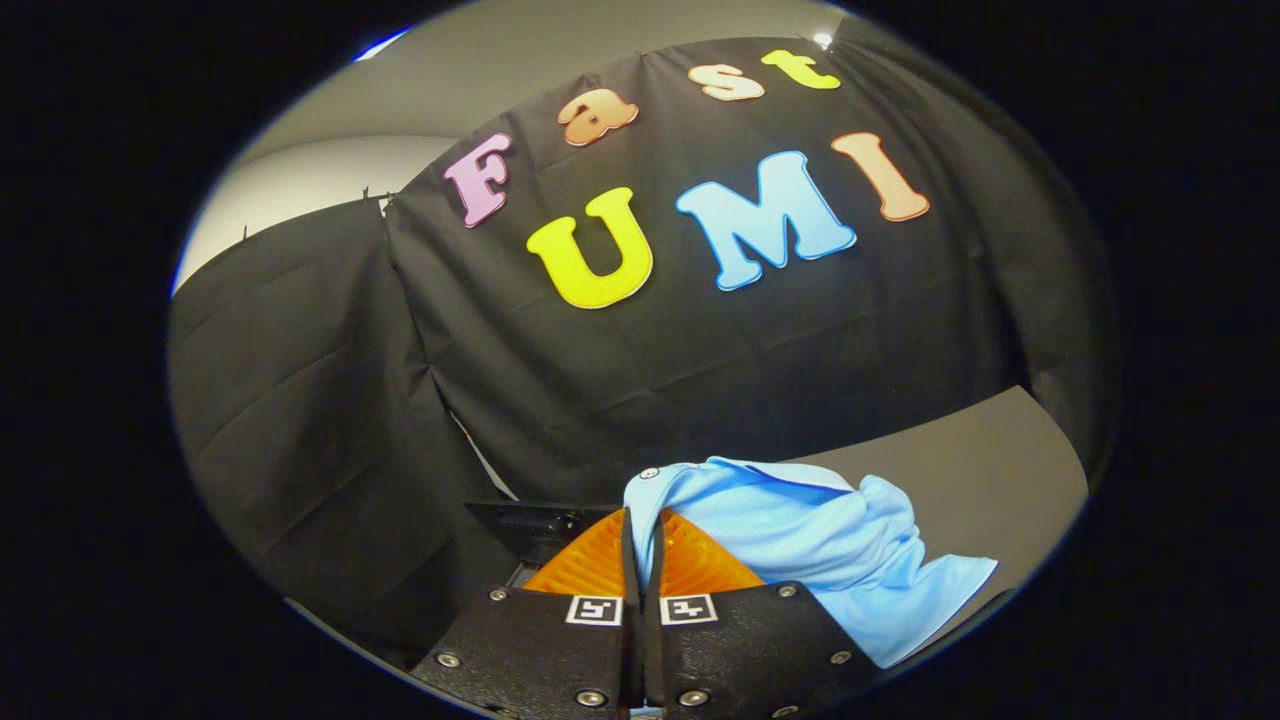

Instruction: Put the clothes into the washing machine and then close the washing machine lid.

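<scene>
Black cloth booth wall behind grey tabletop (985,450). Gripper (642,520) fingers pinched together on light blue soft fabric shirt (800,545), draping beside them. Step: carrying clothes. Next: find washing machine opening, release inside.

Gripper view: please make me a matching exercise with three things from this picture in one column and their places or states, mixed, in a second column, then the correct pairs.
Things:
1. light blue shirt
2. gripper
3. grey surface

Places or states:
A. closed together, pinching a fold of cloth
B. lies under the cloth, beyond the fingers
C. bunched up, held at one edge, hanging to the right of the fingers

Pairs: 1-C, 2-A, 3-B
</scene>
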`<state>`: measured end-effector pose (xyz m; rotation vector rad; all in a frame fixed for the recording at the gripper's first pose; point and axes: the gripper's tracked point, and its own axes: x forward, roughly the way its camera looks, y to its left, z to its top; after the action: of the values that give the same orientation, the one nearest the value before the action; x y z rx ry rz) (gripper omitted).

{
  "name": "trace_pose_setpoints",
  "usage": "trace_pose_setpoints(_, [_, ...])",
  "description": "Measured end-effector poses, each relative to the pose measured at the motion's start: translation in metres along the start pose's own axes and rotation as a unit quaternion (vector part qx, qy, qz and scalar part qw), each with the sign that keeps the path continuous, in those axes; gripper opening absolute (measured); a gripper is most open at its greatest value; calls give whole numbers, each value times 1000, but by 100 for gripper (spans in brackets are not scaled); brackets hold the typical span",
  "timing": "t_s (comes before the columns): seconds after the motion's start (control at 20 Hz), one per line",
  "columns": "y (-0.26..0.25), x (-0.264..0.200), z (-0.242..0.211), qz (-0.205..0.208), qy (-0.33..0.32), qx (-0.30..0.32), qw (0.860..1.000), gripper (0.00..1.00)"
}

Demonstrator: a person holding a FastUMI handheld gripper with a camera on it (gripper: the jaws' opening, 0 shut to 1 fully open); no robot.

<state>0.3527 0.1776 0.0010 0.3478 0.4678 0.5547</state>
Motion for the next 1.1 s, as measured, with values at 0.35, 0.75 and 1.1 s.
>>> trace_pose_setpoints(0.35, [75, 25, -16, 51, 12, -24, 998, 0])
trace_pose_setpoints(0.75, [149, 55, -48, 93, 33, -35, 994, 0])
trace_pose_setpoints(1.1, [192, 86, -87, 98, 58, -47, 992, 0])
